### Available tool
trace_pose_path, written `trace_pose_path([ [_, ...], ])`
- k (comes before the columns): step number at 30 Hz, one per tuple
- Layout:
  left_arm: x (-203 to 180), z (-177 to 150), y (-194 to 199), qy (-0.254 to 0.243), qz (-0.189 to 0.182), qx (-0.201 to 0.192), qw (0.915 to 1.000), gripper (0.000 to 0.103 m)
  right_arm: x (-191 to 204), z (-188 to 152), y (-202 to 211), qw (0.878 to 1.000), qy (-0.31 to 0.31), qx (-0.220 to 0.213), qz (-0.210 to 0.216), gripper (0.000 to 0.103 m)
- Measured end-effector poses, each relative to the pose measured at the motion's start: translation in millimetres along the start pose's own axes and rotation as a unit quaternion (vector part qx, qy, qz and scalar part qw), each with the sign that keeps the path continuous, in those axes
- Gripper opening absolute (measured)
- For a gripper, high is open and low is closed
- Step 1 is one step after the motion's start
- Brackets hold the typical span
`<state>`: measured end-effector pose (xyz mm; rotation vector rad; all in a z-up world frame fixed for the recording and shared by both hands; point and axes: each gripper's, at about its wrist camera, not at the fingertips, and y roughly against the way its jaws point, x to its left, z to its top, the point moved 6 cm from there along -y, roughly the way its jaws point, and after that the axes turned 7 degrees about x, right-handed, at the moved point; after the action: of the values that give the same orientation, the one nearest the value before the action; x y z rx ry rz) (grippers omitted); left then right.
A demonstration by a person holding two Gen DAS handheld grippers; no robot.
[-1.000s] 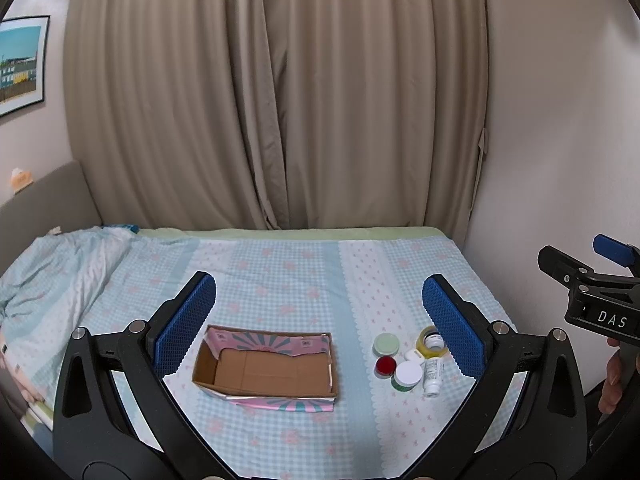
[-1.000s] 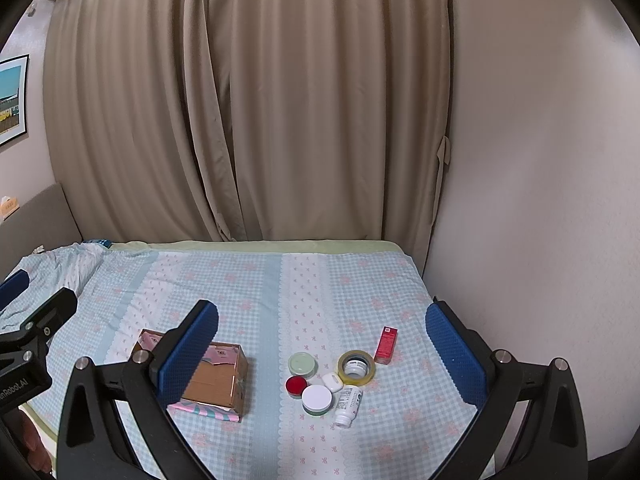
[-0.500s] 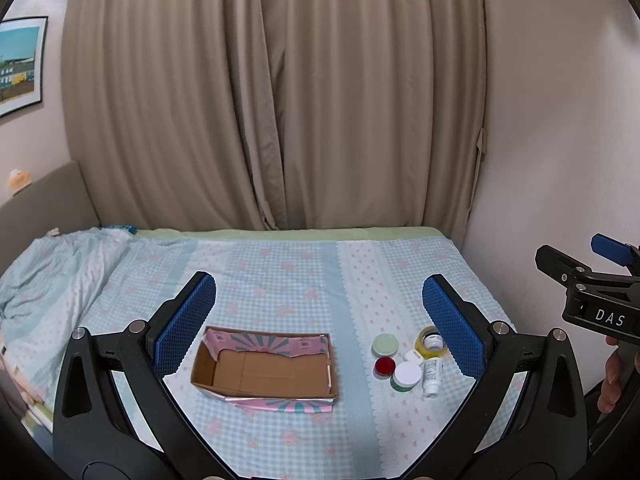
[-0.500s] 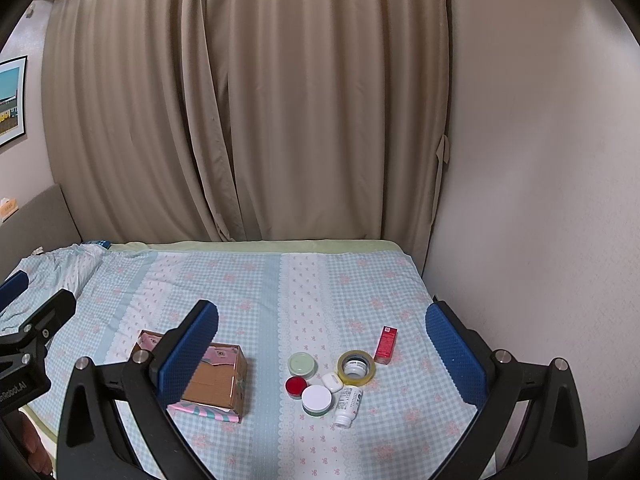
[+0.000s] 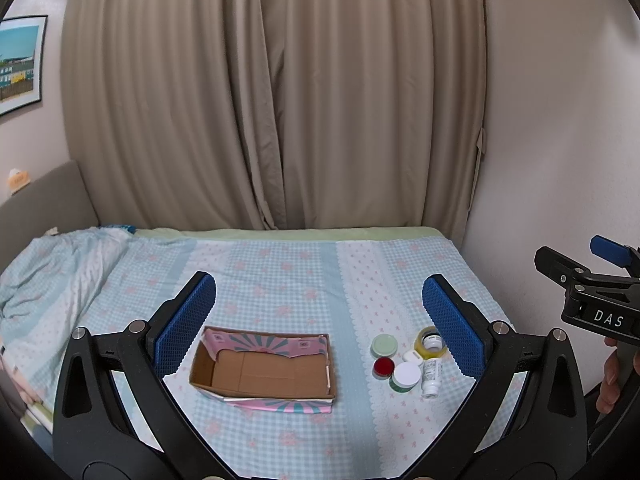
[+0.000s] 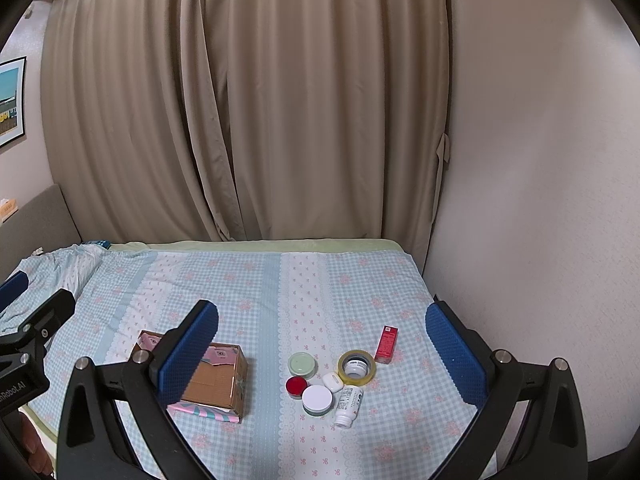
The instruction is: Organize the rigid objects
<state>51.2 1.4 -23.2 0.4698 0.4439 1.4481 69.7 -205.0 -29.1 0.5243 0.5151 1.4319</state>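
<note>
Left hand-held gripper jaws spread wide, nothing between them, held above the bed. Right hand-held gripper likewise wide apart and holding nothing.

Left view looks straight into the cardboard box: open top, bare brown floor, pink patterned flaps. Right view sees that box only from its side, partly hidden by the gripper's left finger. Right view alone shows the small red box, lying just beside the tape roll; in the left view the right blue pad covers that spot and part of the tape roll.

The cluster sits on the bedsheet to the right of the box, apart from it: green-lidded jar, red-lidded jar, white-lidded jar, small white case, white bottle lying on its side, and a small white-capped jar standing inside the tape ring. Items are touching or nearly so.

Around: beige curtains, rumpled quilt on the left, a framed picture on the wall. Each view catches the other gripper at its edge.
</note>
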Motion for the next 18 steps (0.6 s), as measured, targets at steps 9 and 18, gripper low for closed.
trace_pose_path([
  [9, -1, -1, -3, -0.001, 0.000, 0.005, 1.0000, 0.102, 0, 0, 0, 1.000, -0.004, 0.001, 0.001, 0.103],
  [18, -24, -13, -46, 0.014, -0.009, 0.066, 0.9977, 0.102, -30, -5, -24, 0.999, -0.017, 0.042, -0.006, 0.103],
])
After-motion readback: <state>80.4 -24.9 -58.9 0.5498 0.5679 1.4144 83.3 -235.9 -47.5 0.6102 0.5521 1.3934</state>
